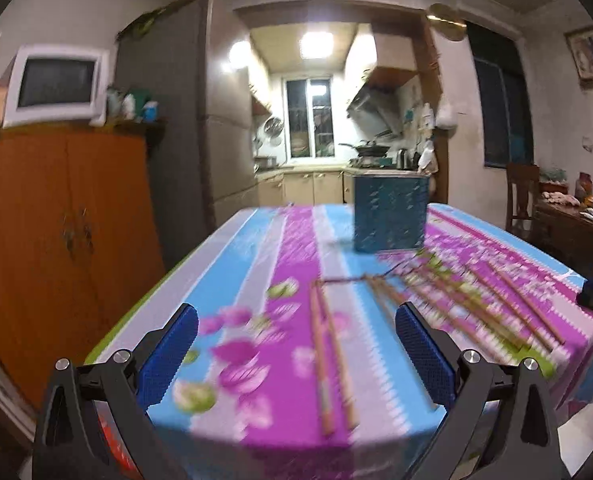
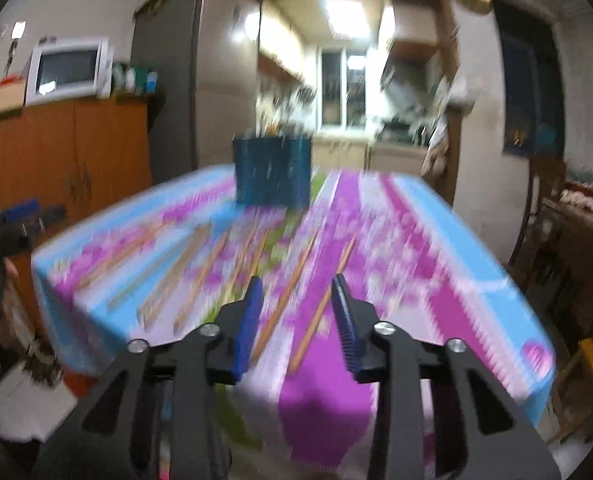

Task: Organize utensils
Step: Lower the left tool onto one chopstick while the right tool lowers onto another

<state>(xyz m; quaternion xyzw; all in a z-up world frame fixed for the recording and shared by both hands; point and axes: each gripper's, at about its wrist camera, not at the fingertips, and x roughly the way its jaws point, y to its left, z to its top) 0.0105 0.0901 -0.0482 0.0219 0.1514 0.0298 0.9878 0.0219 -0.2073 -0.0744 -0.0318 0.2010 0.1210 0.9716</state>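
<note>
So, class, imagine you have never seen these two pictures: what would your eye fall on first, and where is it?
First, the tablecloth, loud with pink, blue and white stripes and flowers, filling the middle of both views. Next, the wooden chopsticks scattered flat across it, and the dark blue holder standing upright at the table's far end. Both the left gripper and the right gripper hang open above the near edge, empty.

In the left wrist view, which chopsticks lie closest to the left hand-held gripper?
The pair of chopsticks lying side by side between the open fingers of the left hand-held gripper. The other chopsticks lie scattered farther right, nearer the blue holder.
</note>
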